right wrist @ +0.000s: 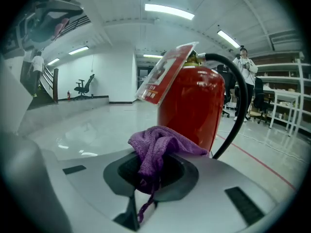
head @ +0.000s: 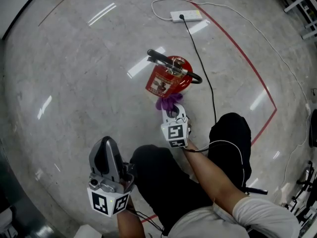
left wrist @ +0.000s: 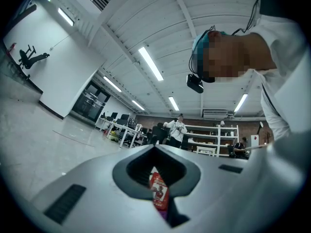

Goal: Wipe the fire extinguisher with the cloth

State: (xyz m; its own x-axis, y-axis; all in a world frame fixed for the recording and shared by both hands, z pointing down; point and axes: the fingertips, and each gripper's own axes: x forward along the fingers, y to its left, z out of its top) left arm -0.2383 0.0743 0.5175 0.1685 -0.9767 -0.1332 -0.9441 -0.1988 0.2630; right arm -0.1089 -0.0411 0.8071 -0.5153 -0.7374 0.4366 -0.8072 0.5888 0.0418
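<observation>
Gripper on my right is clamped on the purple cloth, which bunches up out of its closed jaws. Straight ahead of it the fire extinguisher stands upright on the floor, its black hose curving down the right side. The cloth sits at the foot of the red body; I cannot tell whether it touches. My left gripper hangs well back to the left, jaws together on nothing.
</observation>
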